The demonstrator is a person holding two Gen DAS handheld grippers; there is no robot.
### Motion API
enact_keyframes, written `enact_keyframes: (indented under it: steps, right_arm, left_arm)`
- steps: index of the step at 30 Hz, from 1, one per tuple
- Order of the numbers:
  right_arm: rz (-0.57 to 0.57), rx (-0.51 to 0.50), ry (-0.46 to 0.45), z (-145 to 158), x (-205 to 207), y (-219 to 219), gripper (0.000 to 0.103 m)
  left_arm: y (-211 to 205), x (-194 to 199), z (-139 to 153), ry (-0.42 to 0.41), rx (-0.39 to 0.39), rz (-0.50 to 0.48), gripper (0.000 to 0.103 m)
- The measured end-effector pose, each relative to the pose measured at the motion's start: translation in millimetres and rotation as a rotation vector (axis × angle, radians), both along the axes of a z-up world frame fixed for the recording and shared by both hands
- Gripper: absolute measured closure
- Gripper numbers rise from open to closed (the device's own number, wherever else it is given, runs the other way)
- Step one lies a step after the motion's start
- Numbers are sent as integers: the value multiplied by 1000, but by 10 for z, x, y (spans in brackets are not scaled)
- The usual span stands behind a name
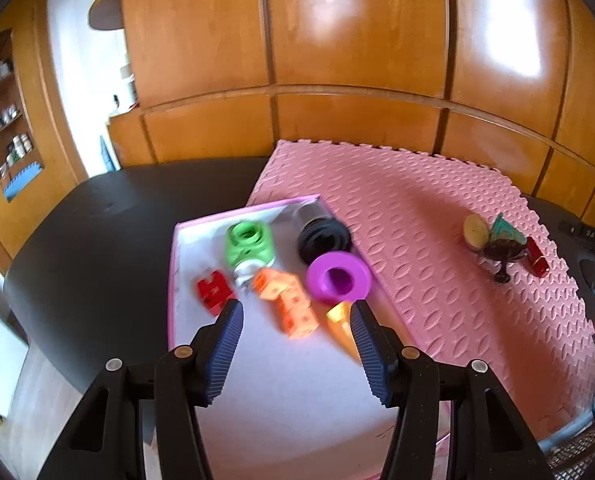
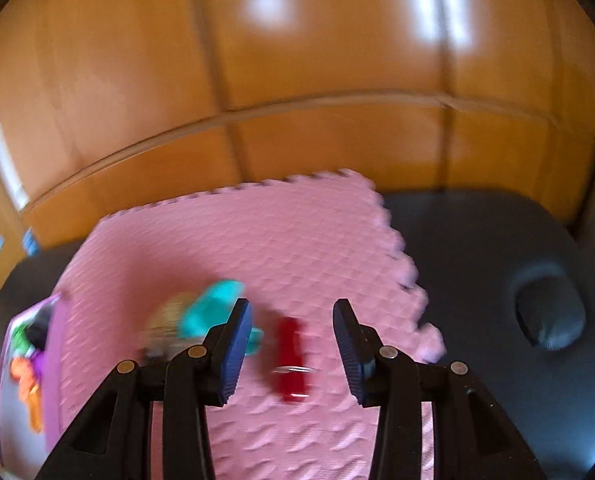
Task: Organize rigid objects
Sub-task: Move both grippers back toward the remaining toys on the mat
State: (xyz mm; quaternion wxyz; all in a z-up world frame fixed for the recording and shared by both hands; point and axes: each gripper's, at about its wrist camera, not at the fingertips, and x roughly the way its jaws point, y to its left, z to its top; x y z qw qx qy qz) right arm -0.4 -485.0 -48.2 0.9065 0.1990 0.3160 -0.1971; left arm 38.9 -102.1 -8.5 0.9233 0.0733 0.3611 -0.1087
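Left tongs (image 1: 297,312) — open, empty — above the tray (image 1: 177,256) holding toys. Right tongs (image 2: 292,320) open over a red cylinder (image 2: 291,356) on the pink mat (image 2: 297,240).

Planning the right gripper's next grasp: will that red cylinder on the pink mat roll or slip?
The red cylinder lies on its side between the open fingers of the right gripper, so a nudge could roll it. It looks glossy and rigid, probably slippery. The dimpled pink foam mat may damp rolling.
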Motion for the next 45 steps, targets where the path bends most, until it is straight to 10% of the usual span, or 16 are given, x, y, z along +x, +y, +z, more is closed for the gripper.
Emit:
enact_keyframes:
  steps: [19,41,45]
  right_arm:
    - [-36,127,-6,-27,-53,-175,61]
    - [-40,221,-5,-61,-29,-252,61]
    - [-25,227,-7,-51,-12,-231,61]
  left_arm:
    - [-846,137,-22,19,38,-156,46]
    - [-1769,402,-273,220,-72,-328,46]
    - [-2016,404,-321,217,-95,-371,13]
